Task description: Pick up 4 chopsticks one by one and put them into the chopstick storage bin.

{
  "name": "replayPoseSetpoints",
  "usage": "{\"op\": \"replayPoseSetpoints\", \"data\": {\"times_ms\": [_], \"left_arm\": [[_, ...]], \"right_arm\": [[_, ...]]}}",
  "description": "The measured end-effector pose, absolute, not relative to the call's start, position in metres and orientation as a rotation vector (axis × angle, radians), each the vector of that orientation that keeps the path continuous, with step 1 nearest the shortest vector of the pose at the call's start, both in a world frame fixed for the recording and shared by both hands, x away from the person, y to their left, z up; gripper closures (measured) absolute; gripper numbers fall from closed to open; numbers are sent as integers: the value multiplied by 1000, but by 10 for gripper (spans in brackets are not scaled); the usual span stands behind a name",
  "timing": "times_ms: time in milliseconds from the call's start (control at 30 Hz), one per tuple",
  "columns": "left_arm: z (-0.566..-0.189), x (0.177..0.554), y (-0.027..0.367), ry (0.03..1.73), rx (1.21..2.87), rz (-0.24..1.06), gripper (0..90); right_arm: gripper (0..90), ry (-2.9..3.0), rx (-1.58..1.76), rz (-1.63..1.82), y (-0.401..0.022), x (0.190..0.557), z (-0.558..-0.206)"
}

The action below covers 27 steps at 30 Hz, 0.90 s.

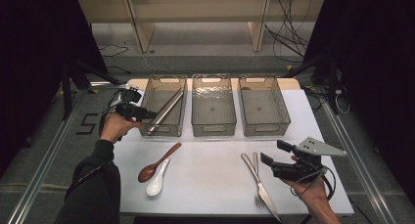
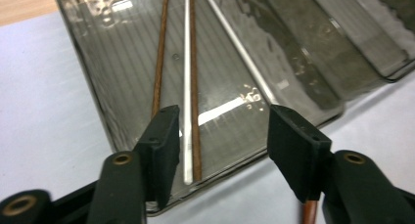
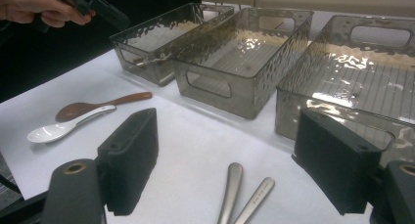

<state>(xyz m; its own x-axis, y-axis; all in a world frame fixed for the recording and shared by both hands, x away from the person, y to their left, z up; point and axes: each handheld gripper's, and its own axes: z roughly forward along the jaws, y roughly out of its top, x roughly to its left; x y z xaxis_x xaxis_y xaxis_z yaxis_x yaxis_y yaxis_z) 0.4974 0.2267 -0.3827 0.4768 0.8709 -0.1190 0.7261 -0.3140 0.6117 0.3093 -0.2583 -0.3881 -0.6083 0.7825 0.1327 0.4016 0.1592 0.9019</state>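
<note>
Left gripper (image 2: 220, 136), jaws spread, is hovering over the chopsticks (image 2: 191, 87) lying in the left-edge bin (image 1: 164, 106), apparently releasing them for sorting.

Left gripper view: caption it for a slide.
Open left tongs poised over the left bin, where brown and white chopsticks lie loose between the jaws.

On your worktop (image 1: 210, 165), a brown spoon (image 1: 155, 164) lies touching a white spoon (image 1: 157, 182). A knife (image 1: 261, 185) and fork (image 1: 256, 177) lie crossed nearby. The middle bin (image 1: 213, 106) and right bin (image 1: 263, 106) stand side by side.
</note>
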Motion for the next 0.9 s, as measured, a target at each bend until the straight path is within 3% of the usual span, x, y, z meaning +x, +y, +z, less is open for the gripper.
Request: {"op": "replayPoseSetpoints", "data": {"times_ms": [400,900], "left_arm": [[-369,482,204,1249,2170,280,338],[-372,461,186,1205,2249,250,285]], "right_arm": [[253,2076,1127,1435,-258,309,-388],[253,2076,1123,1434,-258,309,-388]]}}
